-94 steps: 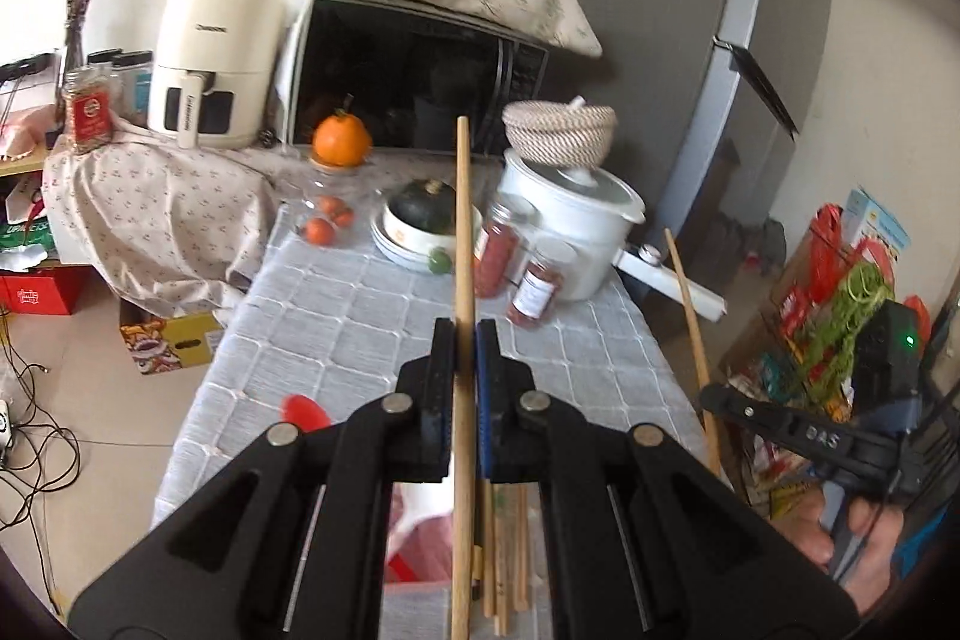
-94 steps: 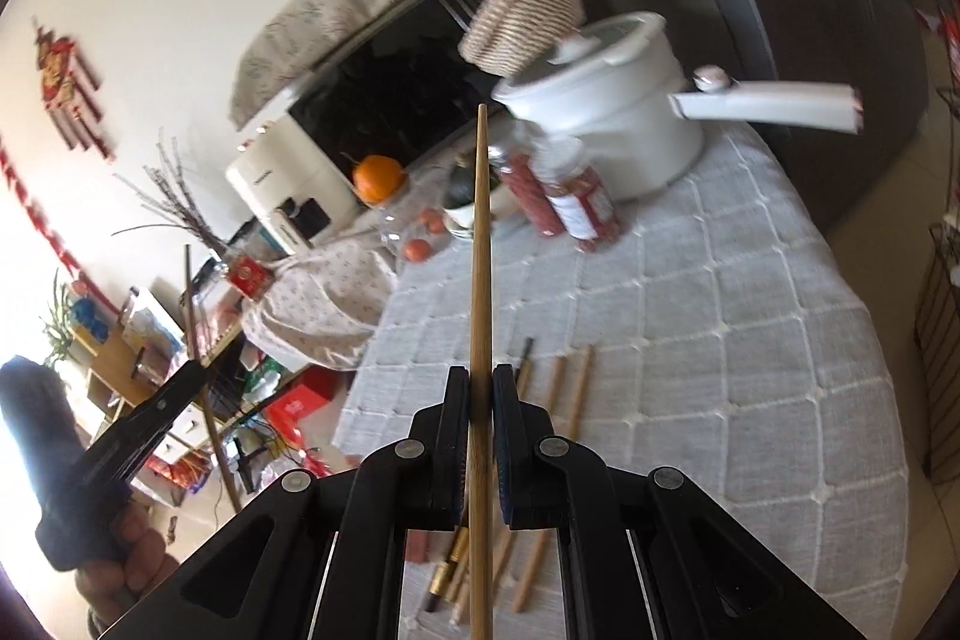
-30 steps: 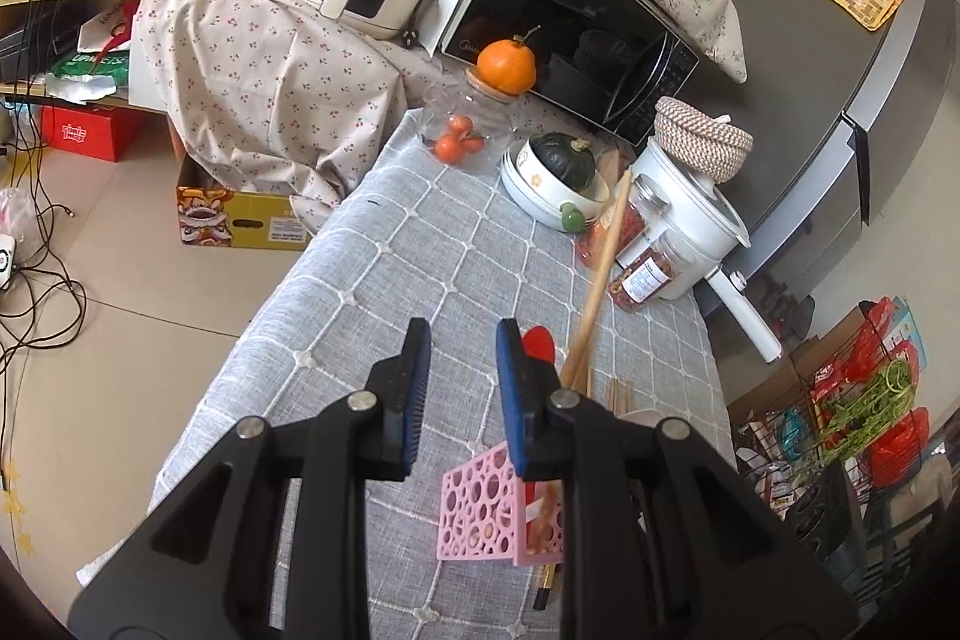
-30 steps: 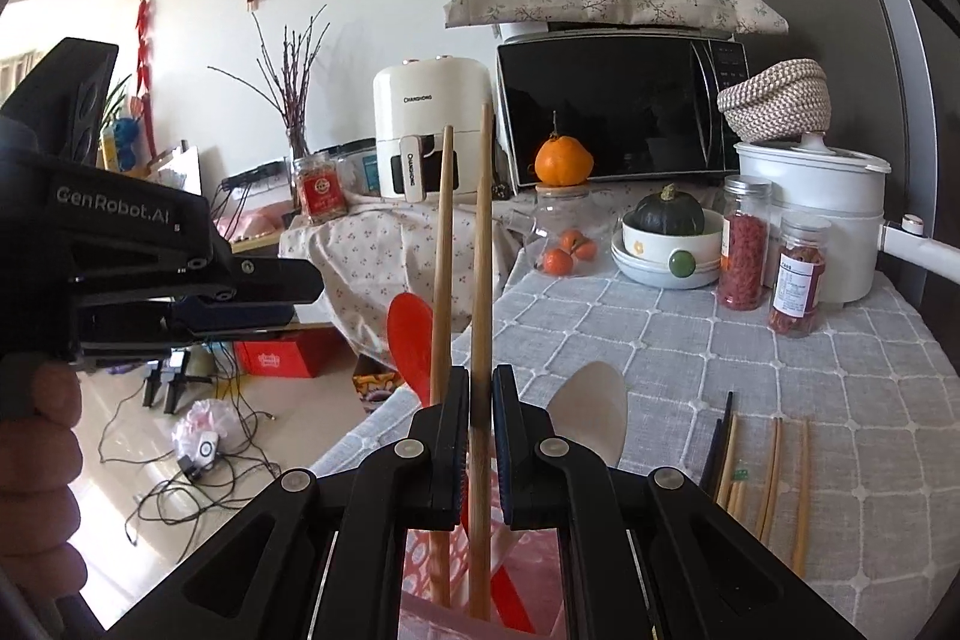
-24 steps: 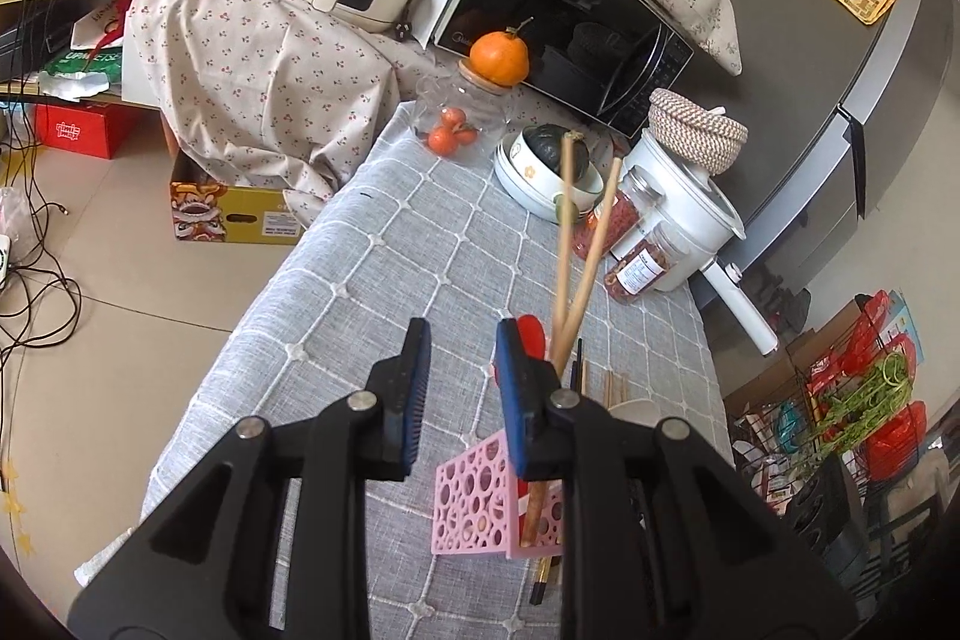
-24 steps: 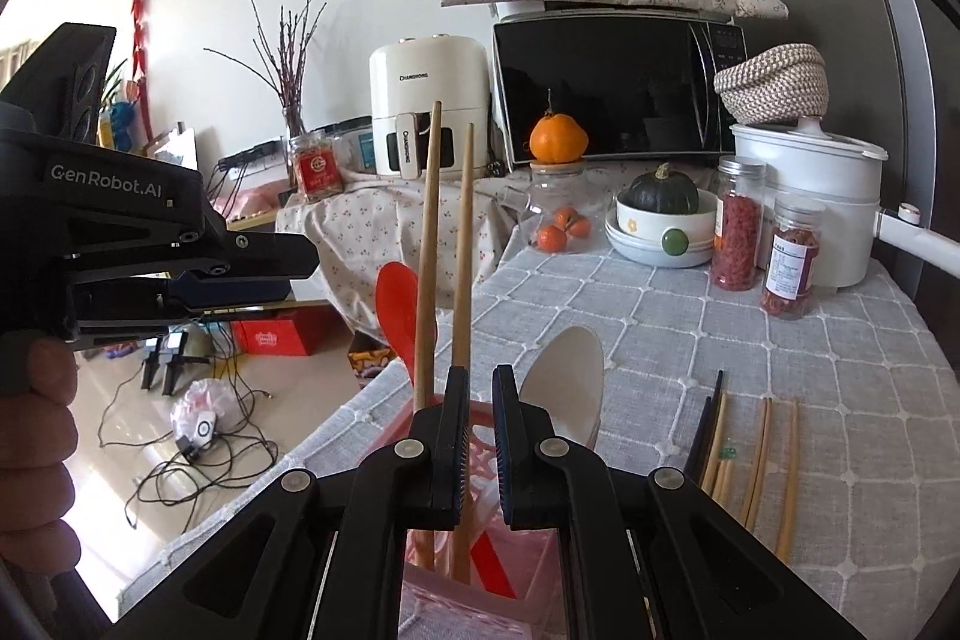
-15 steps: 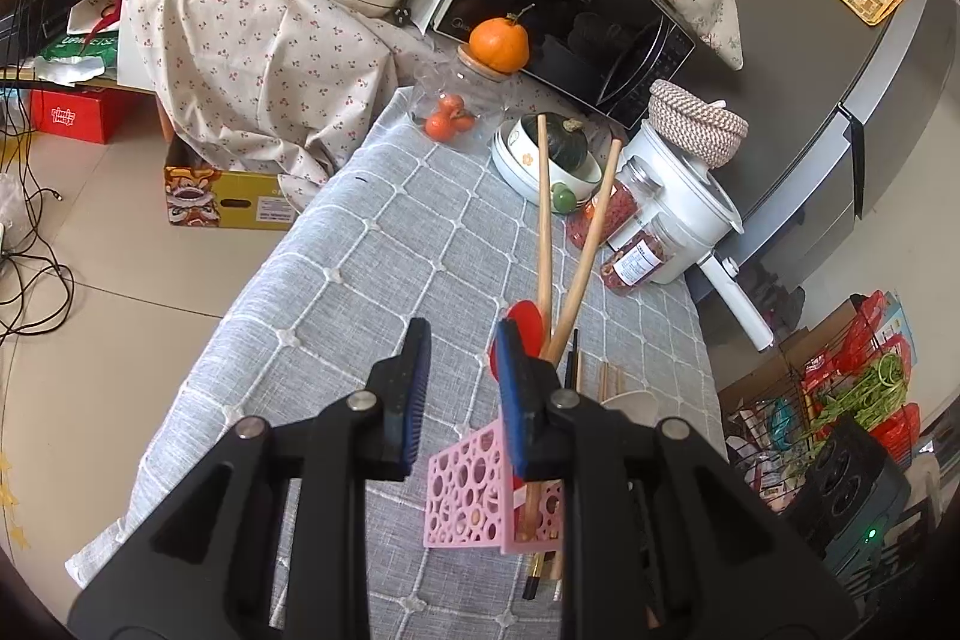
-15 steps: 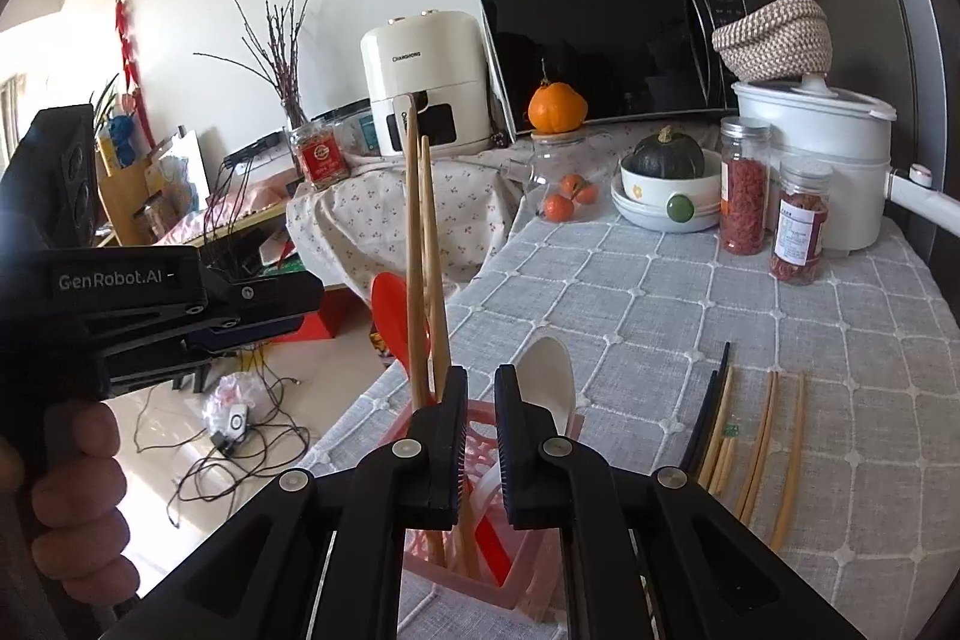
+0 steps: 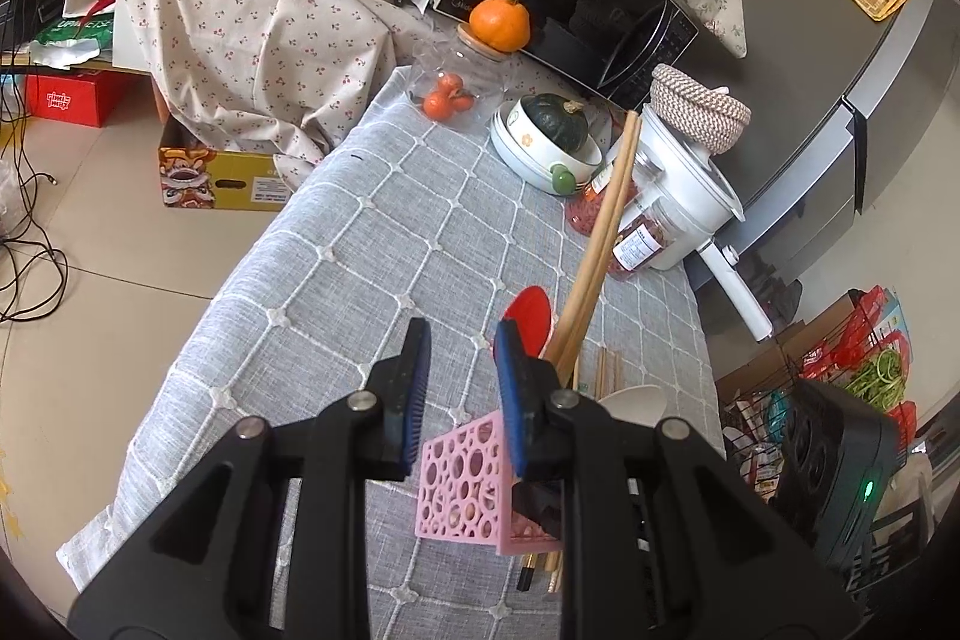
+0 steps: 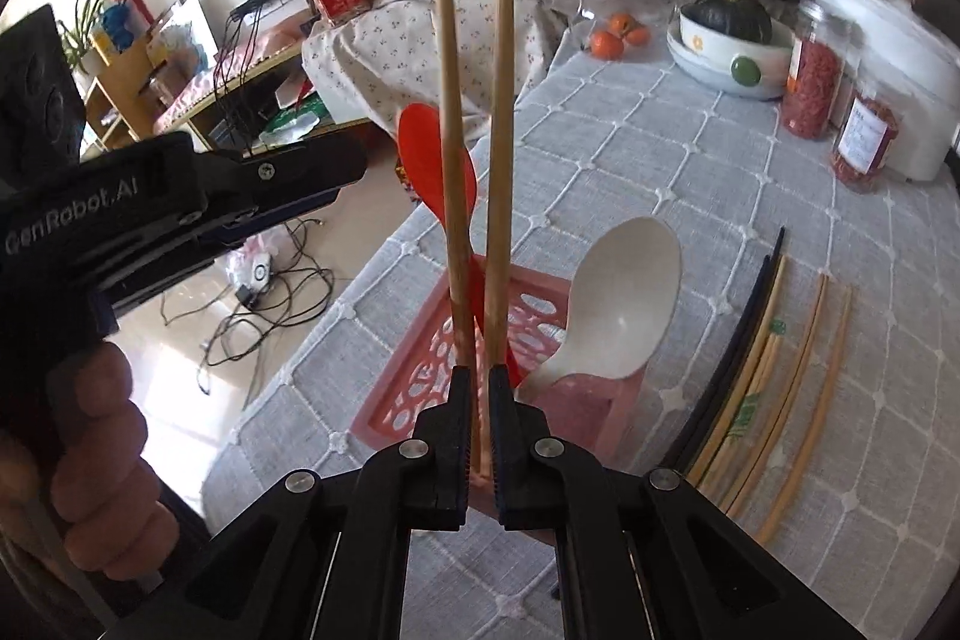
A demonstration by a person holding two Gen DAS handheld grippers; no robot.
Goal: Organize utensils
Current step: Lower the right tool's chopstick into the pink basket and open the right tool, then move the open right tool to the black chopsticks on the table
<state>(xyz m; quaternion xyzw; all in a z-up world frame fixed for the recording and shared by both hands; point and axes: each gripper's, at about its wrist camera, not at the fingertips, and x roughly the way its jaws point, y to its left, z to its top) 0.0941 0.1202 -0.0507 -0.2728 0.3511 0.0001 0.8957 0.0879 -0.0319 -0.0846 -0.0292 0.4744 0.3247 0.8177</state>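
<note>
A pink perforated utensil holder (image 9: 463, 484) (image 10: 540, 340) stands on the grey checked tablecloth (image 9: 360, 280). It holds two long wooden chopsticks (image 9: 600, 244) (image 10: 474, 112), a red spoon (image 9: 528, 310) (image 10: 429, 160) and a white spoon (image 10: 624, 298). My left gripper (image 9: 459, 370) is open and empty, just left of the holder. My right gripper (image 10: 479, 379) is slightly open above the holder; one chopstick passes between its jaws. Several loose chopsticks (image 10: 774, 370) lie on the cloth to the right.
At the table's far end stand a white pot (image 9: 684, 196), two spice jars (image 10: 864, 142), a bowl with a squash (image 9: 552, 130), a jar of oranges (image 9: 447, 97) and a microwave (image 9: 570, 4). The table's left edge drops to the floor.
Both chopsticks went from my grippers into the pink holder. The left gripper opened and drew back left. The right gripper released its chopstick and pulled back above the holder.
</note>
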